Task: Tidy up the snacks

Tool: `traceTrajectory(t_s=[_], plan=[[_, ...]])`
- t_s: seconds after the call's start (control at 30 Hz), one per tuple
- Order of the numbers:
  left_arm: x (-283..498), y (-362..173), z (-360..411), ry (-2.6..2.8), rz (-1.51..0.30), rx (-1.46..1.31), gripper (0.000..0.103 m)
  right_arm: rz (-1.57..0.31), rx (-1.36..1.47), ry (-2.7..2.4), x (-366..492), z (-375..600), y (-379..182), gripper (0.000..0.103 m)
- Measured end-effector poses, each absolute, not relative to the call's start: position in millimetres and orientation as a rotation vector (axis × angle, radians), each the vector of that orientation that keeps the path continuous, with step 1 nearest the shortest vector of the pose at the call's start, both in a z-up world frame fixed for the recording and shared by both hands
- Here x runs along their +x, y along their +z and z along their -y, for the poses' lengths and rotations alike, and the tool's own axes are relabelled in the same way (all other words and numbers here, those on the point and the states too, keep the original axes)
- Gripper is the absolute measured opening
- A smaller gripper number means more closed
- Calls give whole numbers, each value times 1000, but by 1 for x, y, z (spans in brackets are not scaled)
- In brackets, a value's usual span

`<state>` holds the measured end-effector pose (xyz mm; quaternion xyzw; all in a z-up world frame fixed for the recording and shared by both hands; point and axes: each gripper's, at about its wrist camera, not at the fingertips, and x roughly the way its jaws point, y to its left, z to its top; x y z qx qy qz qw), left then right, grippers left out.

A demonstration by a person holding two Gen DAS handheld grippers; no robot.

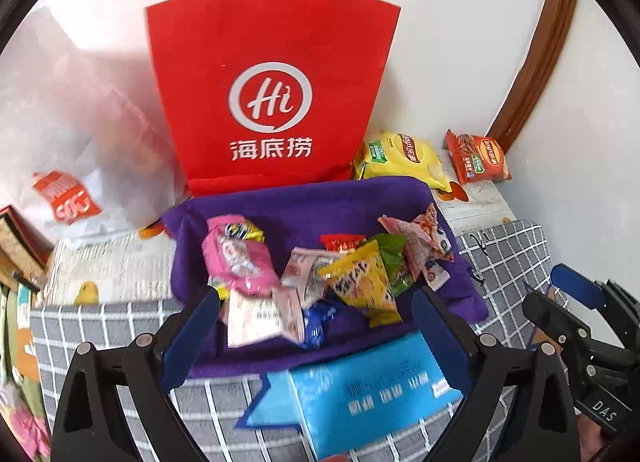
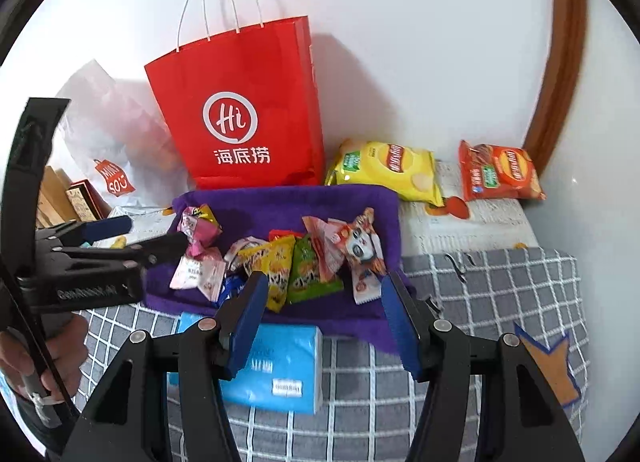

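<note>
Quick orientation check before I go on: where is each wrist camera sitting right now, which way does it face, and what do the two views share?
Left wrist: low over the checked cloth, facing the wall; sees the snack pile on the purple towel; shows the open left gripper and, far right, the right gripper.
Right wrist: further right, same heading; shows the open right gripper and, at left, the left gripper with the person's hand.
Shared: red paper bag, yellow chip bag, blue tissue pack.
</note>
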<state>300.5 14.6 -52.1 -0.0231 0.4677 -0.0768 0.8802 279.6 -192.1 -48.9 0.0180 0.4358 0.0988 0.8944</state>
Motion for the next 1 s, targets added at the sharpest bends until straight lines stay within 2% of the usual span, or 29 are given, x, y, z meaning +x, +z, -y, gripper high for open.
traceTrajectory(t_s=[0.4,0.53,0.6,0.77,1.0], plan=[[195,-30,-26,-136,-877,-65,97,-883,76,236,193,196,-34,61],[159,-21,-26,-124,-836,-70,97,-876,84,230,160,198,-31,75],[141,-18,-22,-115,-817,-55,97,-855,81,217,142,198,-29,77],[104,-16,-15,-117,-786,-40,99,-812,98,189,101,207,-24,92],[61,-17,-8,-89,-756,-36,102,-772,101,130,60,222,-17,97]])
